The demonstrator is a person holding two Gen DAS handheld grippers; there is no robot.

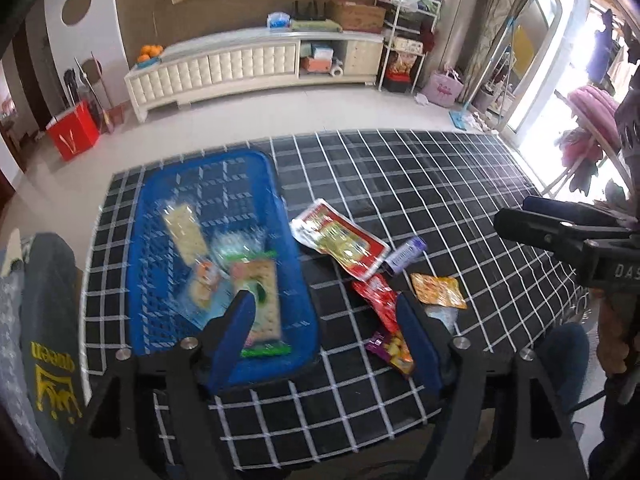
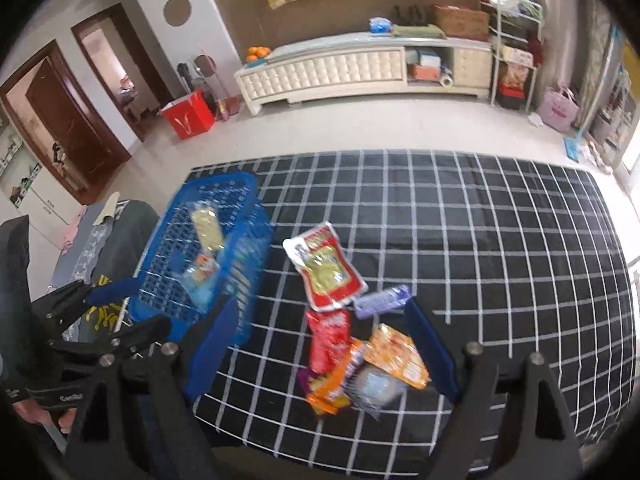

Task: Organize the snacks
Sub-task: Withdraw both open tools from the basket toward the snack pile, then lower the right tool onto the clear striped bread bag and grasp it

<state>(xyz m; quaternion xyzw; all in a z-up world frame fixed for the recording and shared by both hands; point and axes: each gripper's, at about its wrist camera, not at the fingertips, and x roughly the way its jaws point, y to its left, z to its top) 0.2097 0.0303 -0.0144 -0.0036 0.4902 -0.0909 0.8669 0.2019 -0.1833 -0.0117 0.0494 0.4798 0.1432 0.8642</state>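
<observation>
A blue plastic basket point(image 1: 200, 159) point(image 2: 224, 180) stands on the left of the table. It holds several cracker packs, one with green ends point(image 1: 262, 312) lying close beside my left finger. My left gripper point(image 1: 324, 308) point(image 2: 132, 312) hovers open over the basket's near right corner, holding nothing. To the right lie loose snacks: a large red and yellow packet point(image 1: 340, 240) point(image 2: 326, 270), a small purple pack point(image 1: 404, 256) point(image 2: 382, 300), a red packet point(image 1: 378, 300) point(image 2: 328, 340) and an orange packet point(image 1: 438, 290) point(image 2: 396, 356). My right gripper point(image 2: 326, 320) point(image 1: 516, 214) stands open above this pile.
The table wears a black cloth with white grid lines point(image 2: 480, 248). A chair draped in grey clothing point(image 1: 48, 300) stands against the table's left side. Beyond the far edge are bare floor, a red box point(image 1: 74, 132) and a white cabinet point(image 1: 248, 68).
</observation>
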